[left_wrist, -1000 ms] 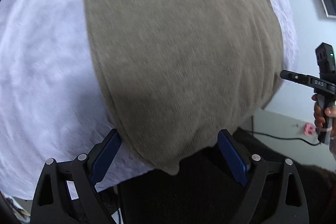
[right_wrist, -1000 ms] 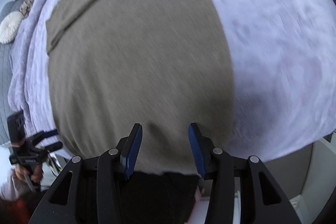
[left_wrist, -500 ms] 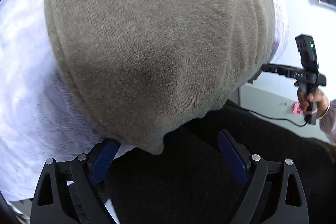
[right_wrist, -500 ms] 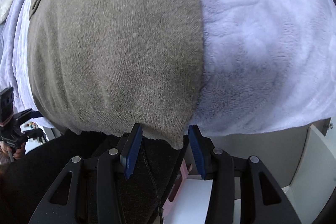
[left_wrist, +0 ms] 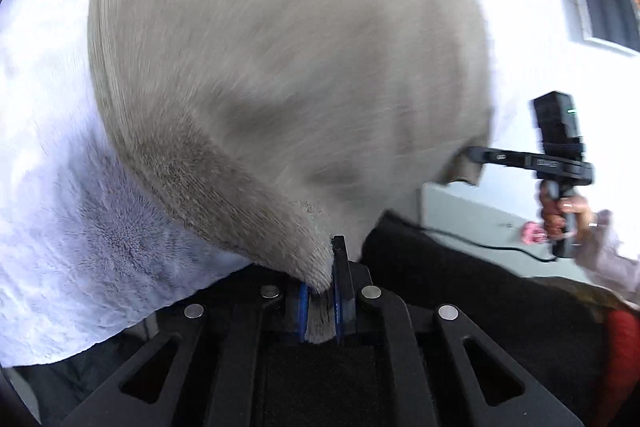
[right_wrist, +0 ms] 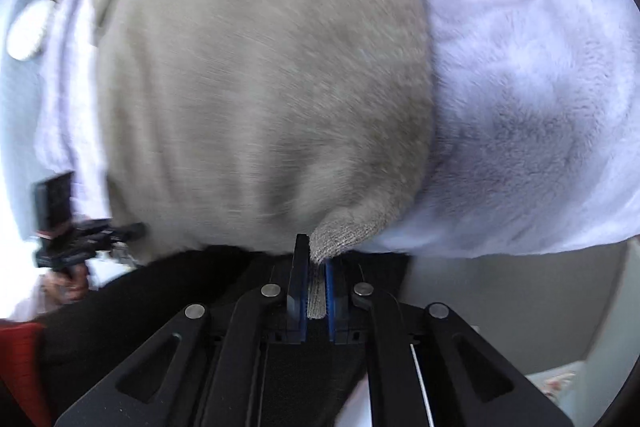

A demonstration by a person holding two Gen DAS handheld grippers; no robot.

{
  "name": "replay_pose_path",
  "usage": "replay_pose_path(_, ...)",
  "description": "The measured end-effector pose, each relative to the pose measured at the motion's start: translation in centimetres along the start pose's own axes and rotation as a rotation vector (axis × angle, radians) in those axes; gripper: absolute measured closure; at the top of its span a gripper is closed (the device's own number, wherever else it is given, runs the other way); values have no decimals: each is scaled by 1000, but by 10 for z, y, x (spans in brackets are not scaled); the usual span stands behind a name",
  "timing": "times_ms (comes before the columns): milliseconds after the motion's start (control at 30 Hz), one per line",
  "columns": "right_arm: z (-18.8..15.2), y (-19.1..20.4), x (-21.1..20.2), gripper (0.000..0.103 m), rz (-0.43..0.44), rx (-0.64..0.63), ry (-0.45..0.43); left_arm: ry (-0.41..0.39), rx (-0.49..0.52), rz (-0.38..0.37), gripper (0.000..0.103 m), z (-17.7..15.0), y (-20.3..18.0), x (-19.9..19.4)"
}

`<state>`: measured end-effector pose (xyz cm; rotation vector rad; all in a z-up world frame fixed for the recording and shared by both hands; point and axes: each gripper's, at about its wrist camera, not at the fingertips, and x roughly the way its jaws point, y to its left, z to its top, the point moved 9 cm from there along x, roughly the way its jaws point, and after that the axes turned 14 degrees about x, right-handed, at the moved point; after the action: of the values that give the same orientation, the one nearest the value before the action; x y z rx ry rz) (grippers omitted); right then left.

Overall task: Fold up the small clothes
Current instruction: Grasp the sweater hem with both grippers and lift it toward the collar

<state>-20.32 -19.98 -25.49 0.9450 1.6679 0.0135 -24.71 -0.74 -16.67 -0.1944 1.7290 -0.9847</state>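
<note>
The left gripper (left_wrist: pixel 320 301) and the right gripper (right_wrist: pixel 316 297) each pinch a near corner of the grey knit garment (left_wrist: pixel 288 67), which lies on the white fleece blanket (left_wrist: pixel 80 227), probably to lift that edge toward the far side for a fold

No legible text or labels.

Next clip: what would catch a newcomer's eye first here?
A big taupe knit garment fills both views, spread over a fluffy white blanket. The left gripper and the right gripper are each shut on a near corner of it. The garment looks motion-blurred.
</note>
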Motion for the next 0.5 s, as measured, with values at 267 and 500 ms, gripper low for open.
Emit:
replay_pose_path(267,46,65,-69,96,358,40,-157,-276,-65,-34,92,58,3,-68)
replay_pose_path(500,115,98,-97,96,428,60,-275,-405,-83,79,92,116,40,-106)
